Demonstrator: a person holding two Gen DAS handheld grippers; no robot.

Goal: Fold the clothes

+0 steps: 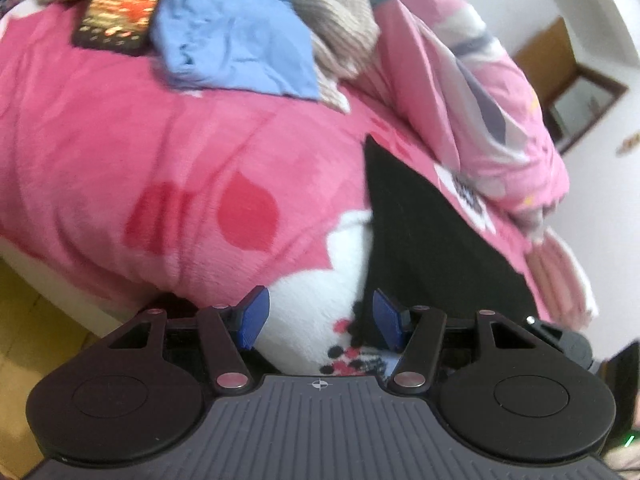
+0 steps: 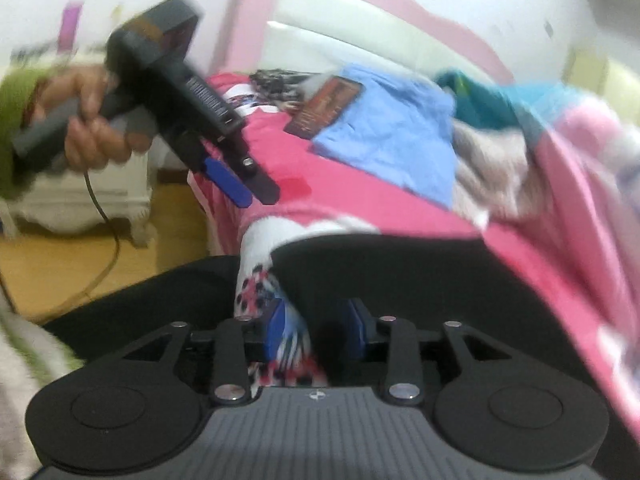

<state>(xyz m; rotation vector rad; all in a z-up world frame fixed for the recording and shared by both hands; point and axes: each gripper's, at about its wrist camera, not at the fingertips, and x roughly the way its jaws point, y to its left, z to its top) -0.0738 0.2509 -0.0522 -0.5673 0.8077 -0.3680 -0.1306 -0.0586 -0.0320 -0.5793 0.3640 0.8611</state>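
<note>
Step in hand, as judged: end of one fold or laydown on the black garment [image 1: 432, 248], flat on the bed [image 1: 120, 152] at its near edge, over the pink blanket.

Right tool [image 2: 316, 332]: jaws parted, patterned blanket cloth bunched between them and touching the left pad; black garment just beyond the tips. No clamp visible, so taken as released.

Left tool [image 1: 318, 320]: jaws apart, nothing between them, hovering at the left edge of the black garment. Seen from the right wrist, held in a hand [image 2: 86, 120] with a green sleeve, well left of the garment.

Pile of unfolded clothes [image 1: 240, 32] (blue, beige knit, teal) beyond the black garment, toward the headboard.

Next move, as judged: clear blanket from right tool, then take the garment's edge or fetch the next piece.

Writing: none readable; red-and-black card [image 1: 120, 0] too blurred.
</note>
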